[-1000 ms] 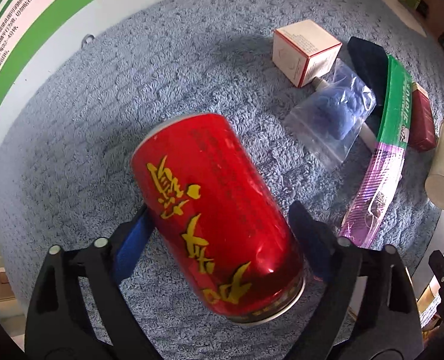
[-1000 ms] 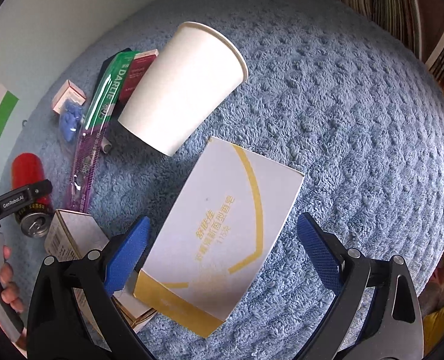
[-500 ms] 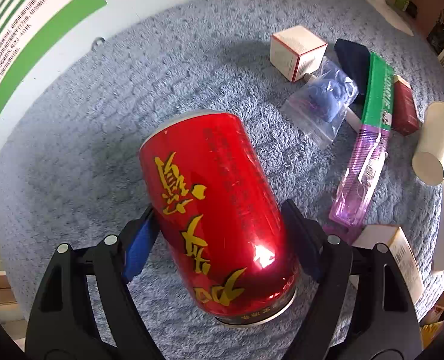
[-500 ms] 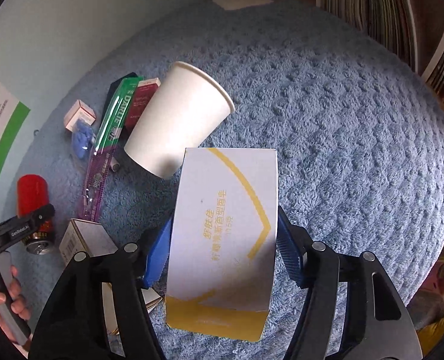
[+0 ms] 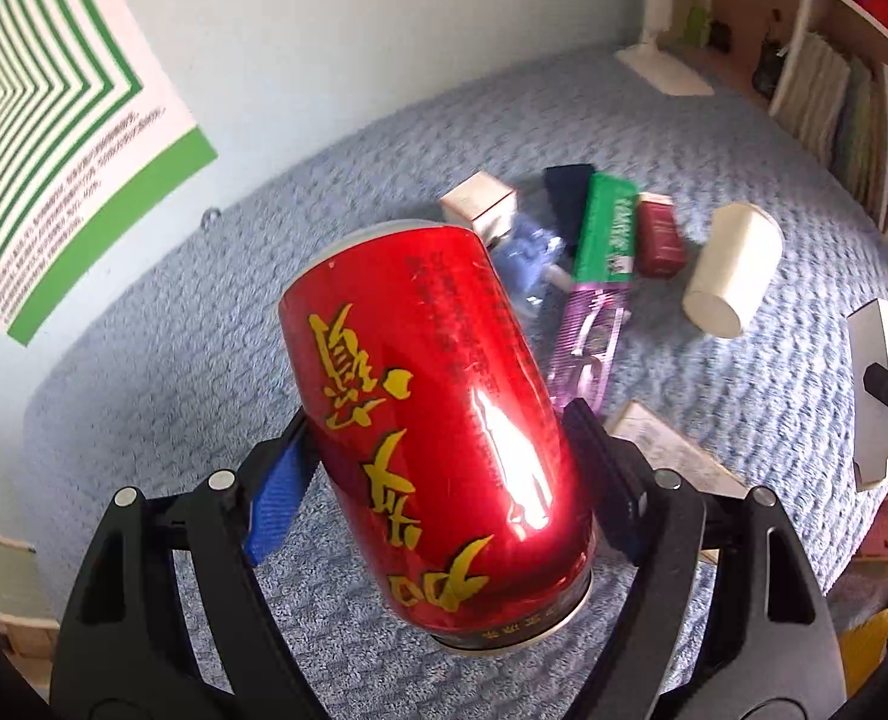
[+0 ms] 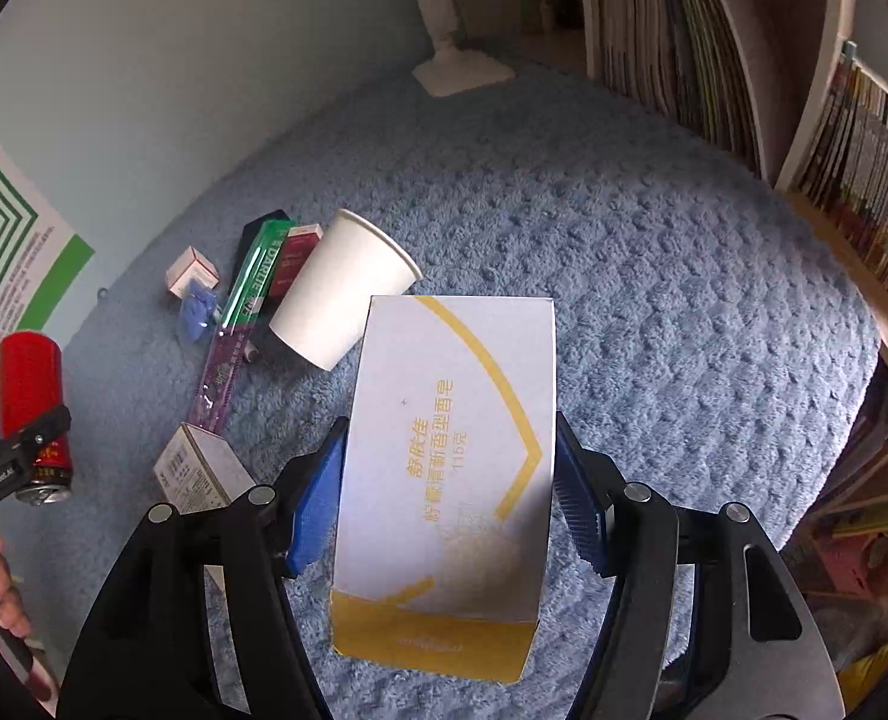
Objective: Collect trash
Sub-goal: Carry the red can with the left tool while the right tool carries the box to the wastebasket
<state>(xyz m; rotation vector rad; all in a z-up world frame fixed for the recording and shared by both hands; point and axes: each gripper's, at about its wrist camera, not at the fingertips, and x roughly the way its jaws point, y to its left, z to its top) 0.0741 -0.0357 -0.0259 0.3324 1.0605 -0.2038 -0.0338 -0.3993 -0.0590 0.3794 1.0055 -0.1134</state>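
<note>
My left gripper [image 5: 438,480] has its jaws clamped on the red can [image 5: 438,420], held above the blue towel [image 5: 204,360]. My right gripper [image 6: 447,495] grips the white-and-yellow box [image 6: 450,468] between its jaws. The paper cup [image 6: 342,300] lies on its side on the desk beyond it.

A white and yellow carton [image 6: 444,480] carried yellow Chinese print ending in "115克", the line above it too soft to read with certainty. The green toothbrush pack [image 6: 256,282] showed white capitals reading "DARLIE", and the black gripper body [image 6: 0,471] at the left edge of the right wrist view bore small white lettering that looked like "GenRobot.AI". The red can [image 5: 438,420] had large yellow Chinese characters seen upside down, not clearly legible, and the green-striped wall poster [image 5: 78,180] held fine print too blurred to read.
</note>
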